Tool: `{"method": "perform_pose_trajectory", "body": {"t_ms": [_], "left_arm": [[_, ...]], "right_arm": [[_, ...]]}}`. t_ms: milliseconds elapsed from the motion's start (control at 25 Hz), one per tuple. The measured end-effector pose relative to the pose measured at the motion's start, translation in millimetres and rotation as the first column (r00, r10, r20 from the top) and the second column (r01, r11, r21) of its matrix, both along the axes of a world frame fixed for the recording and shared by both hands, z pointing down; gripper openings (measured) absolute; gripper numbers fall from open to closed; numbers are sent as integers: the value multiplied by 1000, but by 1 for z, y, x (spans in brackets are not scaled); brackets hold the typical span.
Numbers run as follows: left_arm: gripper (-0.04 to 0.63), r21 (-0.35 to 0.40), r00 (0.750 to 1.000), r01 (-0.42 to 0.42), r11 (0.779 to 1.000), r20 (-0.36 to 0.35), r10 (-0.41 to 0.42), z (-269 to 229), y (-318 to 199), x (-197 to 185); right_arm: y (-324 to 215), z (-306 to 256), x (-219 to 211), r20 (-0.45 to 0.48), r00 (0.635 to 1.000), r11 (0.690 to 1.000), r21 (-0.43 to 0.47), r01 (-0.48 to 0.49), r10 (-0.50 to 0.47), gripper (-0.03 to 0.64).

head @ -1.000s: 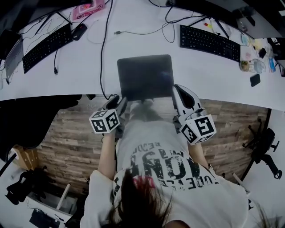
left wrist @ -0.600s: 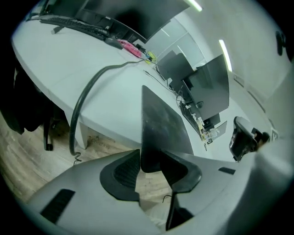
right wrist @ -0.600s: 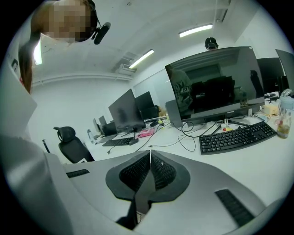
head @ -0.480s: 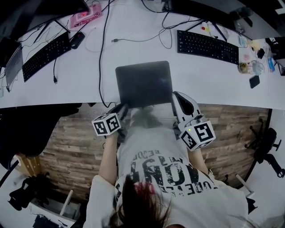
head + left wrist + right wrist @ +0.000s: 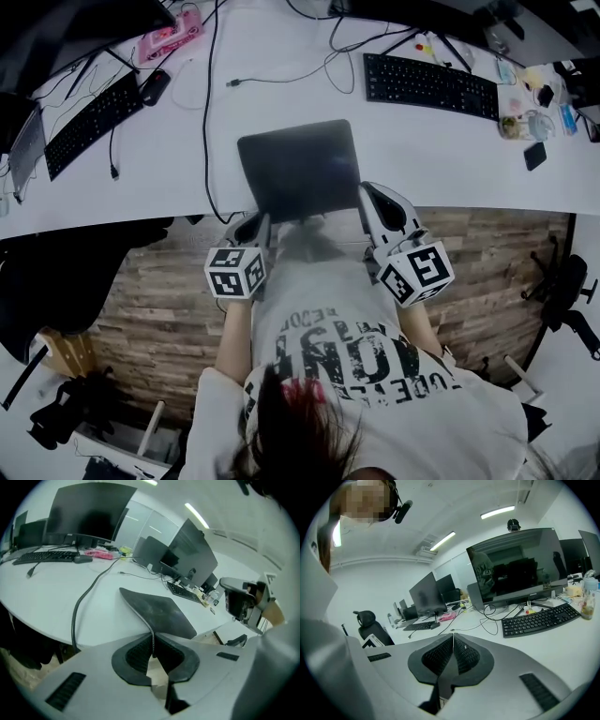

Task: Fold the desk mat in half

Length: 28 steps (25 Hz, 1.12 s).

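Observation:
The dark desk mat [image 5: 300, 169] lies on the white desk [image 5: 159, 178], its near edge at the desk's front. My left gripper [image 5: 255, 225] is at the mat's near-left corner. Its jaws have just been closing and are now shut on the mat's edge [image 5: 140, 616], which rises from between the pads [image 5: 136, 653]. My right gripper [image 5: 367, 199] is at the near-right corner. In the right gripper view its jaws [image 5: 453, 645] are pressed together with only a thin sliver between them, and the rest of the mat is hidden behind them.
Black keyboards lie at the back right [image 5: 431, 84] and far left [image 5: 89, 112]. A black cable [image 5: 214, 112] runs down the desk left of the mat. A pink item [image 5: 173, 21], a phone [image 5: 534, 155] and small containers [image 5: 525, 127] sit further off. Monitors [image 5: 89, 513] stand behind.
The left gripper has rolled, shifted at the mat's near-left corner and shut on it, from wide open. The right gripper stayed put.

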<state>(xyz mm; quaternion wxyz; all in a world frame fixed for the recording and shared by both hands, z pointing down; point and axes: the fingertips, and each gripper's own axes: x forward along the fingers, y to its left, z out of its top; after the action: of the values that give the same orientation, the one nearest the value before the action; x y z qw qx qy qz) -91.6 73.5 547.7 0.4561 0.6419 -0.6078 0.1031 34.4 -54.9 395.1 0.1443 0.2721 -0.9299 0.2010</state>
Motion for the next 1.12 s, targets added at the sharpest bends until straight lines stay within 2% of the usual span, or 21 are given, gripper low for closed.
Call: {"method": "perform_pose_trajectory", "body": {"t_ms": [200,440,760,1120], "left_arm": [[14,81,996,-78,994,37,76,-27,-15,7],[14,166,984,-180,970,35,177,-48,-35,24],[14,219,957,-287,933,32,287,-58,-53,47],[14,240,922,-380,893,22,386,-62,-64,75]], "right_arm": [[1,0,0,3,1000,1000,-4,-6,7,2],[3,0,2,6,1000,1000,-7,-27,27,2],[-1,-4,15,10,996,996,1,-86,86,2],[-2,-5,43,10,986,986,7,-169,169,2]]}}
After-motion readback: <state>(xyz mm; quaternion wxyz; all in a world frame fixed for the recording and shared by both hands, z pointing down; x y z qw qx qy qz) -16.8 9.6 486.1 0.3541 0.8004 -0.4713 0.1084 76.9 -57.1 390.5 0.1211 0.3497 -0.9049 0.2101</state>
